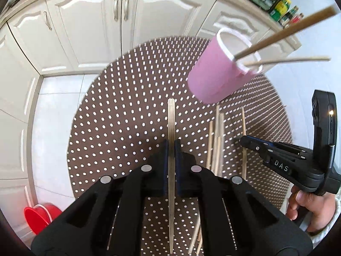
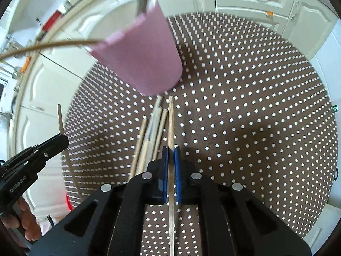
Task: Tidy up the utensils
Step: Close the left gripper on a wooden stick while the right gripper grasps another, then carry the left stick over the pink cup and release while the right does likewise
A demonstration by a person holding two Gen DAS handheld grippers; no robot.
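A pink cup stands on the round brown dotted table and holds two chopsticks. It also shows in the right wrist view. My left gripper is shut on one pale chopstick, held above the table. My right gripper is shut on another chopstick. Several loose chopsticks lie on the table between the grippers, also in the right wrist view. The right gripper shows at the right of the left wrist view, and the left gripper at the left of the right wrist view.
White kitchen cabinets surround the table. A red basin sits on the tiled floor at lower left. Bottles stand on a counter at upper right.
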